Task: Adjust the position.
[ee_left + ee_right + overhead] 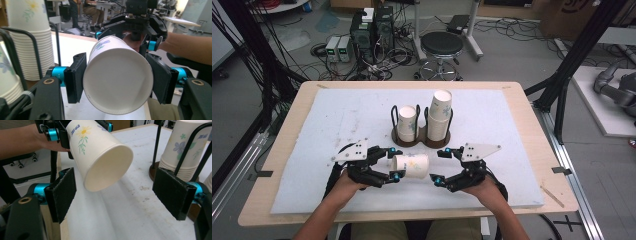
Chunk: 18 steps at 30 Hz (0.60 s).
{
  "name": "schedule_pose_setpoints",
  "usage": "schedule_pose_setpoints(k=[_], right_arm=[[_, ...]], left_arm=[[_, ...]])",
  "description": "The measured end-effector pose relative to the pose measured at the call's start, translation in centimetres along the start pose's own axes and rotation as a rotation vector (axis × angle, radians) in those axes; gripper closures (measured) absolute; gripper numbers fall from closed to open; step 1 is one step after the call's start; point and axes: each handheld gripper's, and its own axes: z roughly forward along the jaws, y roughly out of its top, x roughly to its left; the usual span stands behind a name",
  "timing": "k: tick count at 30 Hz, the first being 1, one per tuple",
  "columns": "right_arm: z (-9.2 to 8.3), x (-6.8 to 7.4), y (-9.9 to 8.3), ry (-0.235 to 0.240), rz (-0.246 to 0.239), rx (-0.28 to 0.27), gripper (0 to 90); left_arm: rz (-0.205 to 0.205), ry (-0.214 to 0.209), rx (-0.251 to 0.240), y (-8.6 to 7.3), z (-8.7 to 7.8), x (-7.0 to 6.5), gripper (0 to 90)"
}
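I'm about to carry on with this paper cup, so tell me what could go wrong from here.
1. The left tongs clamp the thin paper cup by its sides near the base; more squeeze could crumple it.
2. The cup lies sideways above the table, mouth toward the open right tongs; a loose grip might let it slip.
3. The cup holder with its tall stack stands just behind; a swing could knock it.

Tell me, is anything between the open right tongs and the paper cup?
Nothing visible. The paper cup, held sideways by the left tongs, faces the right tongs across bare white mat.
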Motion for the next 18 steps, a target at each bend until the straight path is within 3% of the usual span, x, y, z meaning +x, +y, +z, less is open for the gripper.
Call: schedule_pose_setpoints(k=[18], right_arm=[[1.2, 0.2, -0.3, 0.085, 0.002, -0.004, 19.7]], left_arm=[[0.011, -0.034, -0.031, 0.1, 0.4, -0.4, 36.3]])
